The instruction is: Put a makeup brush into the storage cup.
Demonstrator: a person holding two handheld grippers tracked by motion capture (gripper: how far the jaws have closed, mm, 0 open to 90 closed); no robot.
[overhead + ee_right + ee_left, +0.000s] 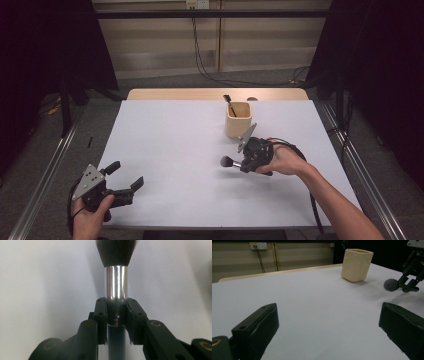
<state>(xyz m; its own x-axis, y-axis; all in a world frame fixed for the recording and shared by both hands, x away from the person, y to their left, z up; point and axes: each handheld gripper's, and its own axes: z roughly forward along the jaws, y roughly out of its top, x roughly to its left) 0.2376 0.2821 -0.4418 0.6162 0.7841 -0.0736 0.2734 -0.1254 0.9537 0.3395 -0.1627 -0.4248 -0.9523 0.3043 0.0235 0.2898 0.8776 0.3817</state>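
Note:
A makeup brush (229, 161) with a dark fluffy head and a silver ferrule (116, 282) is held level above the white table. My right gripper (243, 164) is shut on its handle just behind the ferrule, its jaws pressed against both sides in the right gripper view. The brush head (391, 285) points left, toward the table's middle. A cream square cup (238, 119) stands upright behind the brush, with a thin black tool (229, 104) leaning in it. My left gripper (125, 179) hovers at the near left corner, jaws wide apart and nothing between them.
The white table top (180, 150) spreads between the two hands. A wooden strip (150, 94) edges the table's far side. Metal rails (45, 165) run along the floor on both sides, and cables (210, 70) hang behind the table.

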